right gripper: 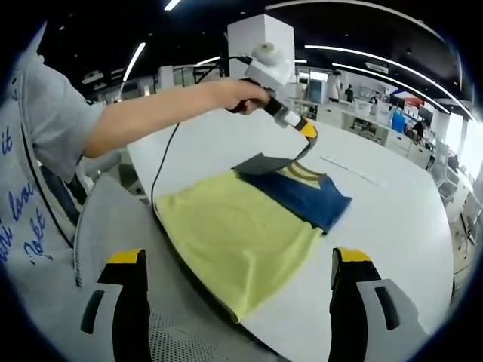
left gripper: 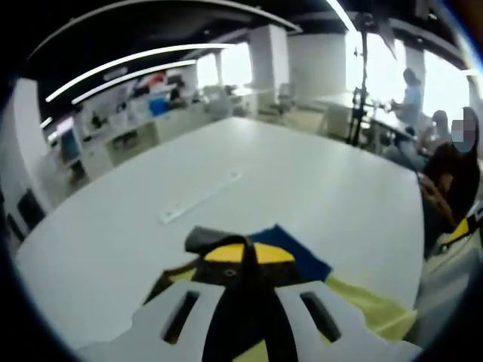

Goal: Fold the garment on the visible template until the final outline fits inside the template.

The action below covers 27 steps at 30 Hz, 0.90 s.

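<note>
Garment (right gripper: 241, 230), yellow body with a navy upper part and a dark grey flap at the collar end, lies flat on the white table (right gripper: 392, 219) at the table's near edge, in the middle of the right gripper view. Long axis runs from about 7 o'clock, the yellow hem end, up to about 1 o'clock, the navy end; the collar end points toward 1 o'clock, away from the camera. Hem corner hangs close to or just over the table edge; cannot tell which. In the right gripper view the left gripper (right gripper: 308, 145) comes in from 11 o'clock, held in a person's hand (right gripper: 240, 94) on a bare forearm, its yellow-tipped jaws closed down on the grey collar flap, lifting it slightly off the navy cloth. Left gripper view agrees: its own jaws (left gripper: 245, 255) are pinched together on dark fabric at 6 o'clock, navy and yellow cloth (left gripper: 302, 260) spreading toward 4 o'clock. Right gripper (right gripper: 240, 260) jaws stand wide apart at 6 o'clock, gripping nothing, above the hem end. A pale strip (left gripper: 200, 197) lies on the table beyond the garment at 11 o'clock. Office desks and seated people in the background.
</note>
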### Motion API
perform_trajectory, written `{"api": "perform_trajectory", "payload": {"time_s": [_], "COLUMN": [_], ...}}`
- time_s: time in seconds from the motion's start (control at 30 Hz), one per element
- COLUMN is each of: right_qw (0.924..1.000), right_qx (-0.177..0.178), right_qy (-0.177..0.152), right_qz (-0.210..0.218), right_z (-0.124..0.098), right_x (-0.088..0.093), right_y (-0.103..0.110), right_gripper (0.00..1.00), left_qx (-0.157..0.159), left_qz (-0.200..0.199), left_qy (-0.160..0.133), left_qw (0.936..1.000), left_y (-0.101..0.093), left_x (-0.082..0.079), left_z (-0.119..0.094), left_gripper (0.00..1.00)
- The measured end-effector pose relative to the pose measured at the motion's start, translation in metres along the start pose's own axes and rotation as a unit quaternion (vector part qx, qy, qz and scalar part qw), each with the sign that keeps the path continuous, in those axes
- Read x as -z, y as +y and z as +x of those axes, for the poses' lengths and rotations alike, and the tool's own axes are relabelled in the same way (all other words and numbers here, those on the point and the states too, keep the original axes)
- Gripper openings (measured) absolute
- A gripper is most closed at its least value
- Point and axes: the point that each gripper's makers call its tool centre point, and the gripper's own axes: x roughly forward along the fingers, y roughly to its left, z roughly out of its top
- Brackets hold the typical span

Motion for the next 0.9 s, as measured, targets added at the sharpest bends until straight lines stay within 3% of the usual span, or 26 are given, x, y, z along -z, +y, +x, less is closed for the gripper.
{"api": "perform_trajectory", "payload": {"time_s": [0.9], "right_qw": [0.9999], "right_qx": [-0.009], "right_qy": [0.008], "right_qz": [0.002], "right_z": [0.001], "right_x": [0.008], "right_y": [-0.003], "right_gripper": [1.00], "left_qx": [0.024], "left_qz": [-0.011], "left_qy": [0.015], "left_qw": [0.9995], "left_y": [-0.031], "left_x": [0.021], "left_z": [0.025], "left_gripper": [0.00]}}
